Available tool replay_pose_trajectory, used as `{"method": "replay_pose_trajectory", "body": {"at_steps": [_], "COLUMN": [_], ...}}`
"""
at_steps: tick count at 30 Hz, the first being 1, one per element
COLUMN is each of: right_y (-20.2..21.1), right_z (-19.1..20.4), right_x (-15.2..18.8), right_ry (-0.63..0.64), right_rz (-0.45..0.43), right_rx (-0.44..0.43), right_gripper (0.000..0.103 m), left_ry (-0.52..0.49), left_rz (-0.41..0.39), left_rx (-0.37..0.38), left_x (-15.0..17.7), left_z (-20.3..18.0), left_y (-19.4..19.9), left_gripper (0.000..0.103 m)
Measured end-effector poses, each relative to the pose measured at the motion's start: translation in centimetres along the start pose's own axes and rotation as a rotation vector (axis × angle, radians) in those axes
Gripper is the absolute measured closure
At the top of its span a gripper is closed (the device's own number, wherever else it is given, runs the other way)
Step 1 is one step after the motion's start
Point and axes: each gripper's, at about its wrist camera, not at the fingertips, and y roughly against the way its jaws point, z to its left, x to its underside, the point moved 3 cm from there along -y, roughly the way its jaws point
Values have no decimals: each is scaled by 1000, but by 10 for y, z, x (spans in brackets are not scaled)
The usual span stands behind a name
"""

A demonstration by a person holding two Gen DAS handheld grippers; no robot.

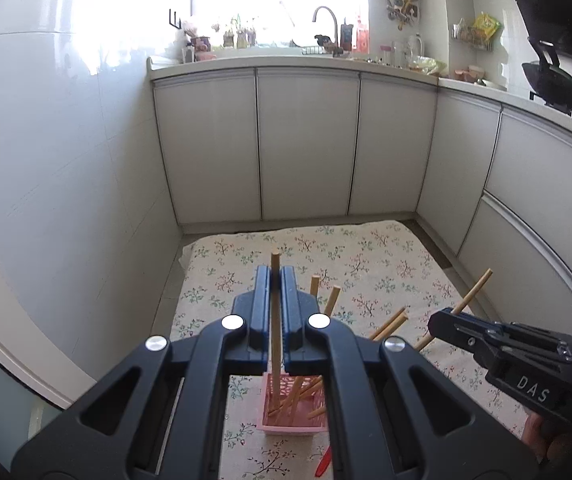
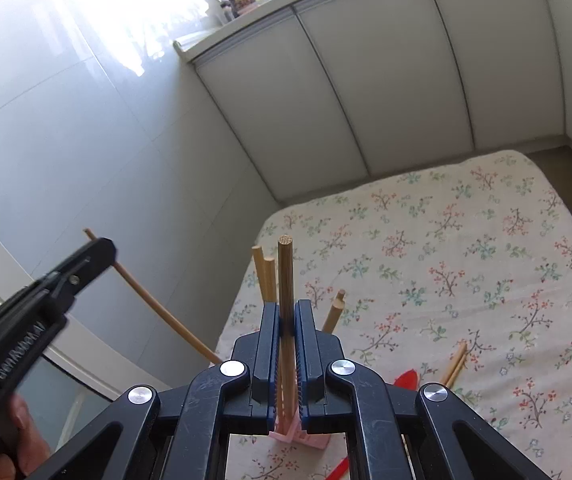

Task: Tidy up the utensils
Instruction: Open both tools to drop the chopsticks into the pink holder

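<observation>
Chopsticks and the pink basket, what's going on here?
A person is sorting wooden chopsticks into a pink basket on a floral cloth. The left tongs are shut on one chopstick, held upright with its lower end in the basket. The right tongs are shut on another chopstick above the basket too. Several chopsticks already lean inside; a pair of loose chopsticks and something red lie on the cloth.

Left gripper (image 1: 276,280) clamps chopstick (image 1: 274,320) above pink basket (image 1: 286,426)
</observation>
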Motion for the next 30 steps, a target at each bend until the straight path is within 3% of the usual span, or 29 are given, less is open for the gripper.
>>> {"method": "replay_pose_trajectory", "body": {"at_steps": [6, 10, 12, 22, 30], "right_y": [-15, -12, -6, 44, 66], "right_z": [-1, -4, -6, -24, -60], "right_x": [8, 6, 4, -6, 10], "right_ry": [0, -14, -19, -28, -47], "right_rz": [39, 37, 25, -18, 85], "right_rx": [-9, -15, -16, 21, 123], "right_gripper": [91, 88, 78, 61, 49], "left_ry": [-31, -20, -14, -15, -50], "left_rz": [67, 65, 62, 154, 224], "left_rx": [36, 58, 68, 121, 148], "left_x": [13, 11, 10, 26, 50], "left_z": [-7, -8, -8, -8, -14], "left_y": [-25, -22, -17, 2, 13], "left_gripper": [97, 78, 75, 49, 33]}}
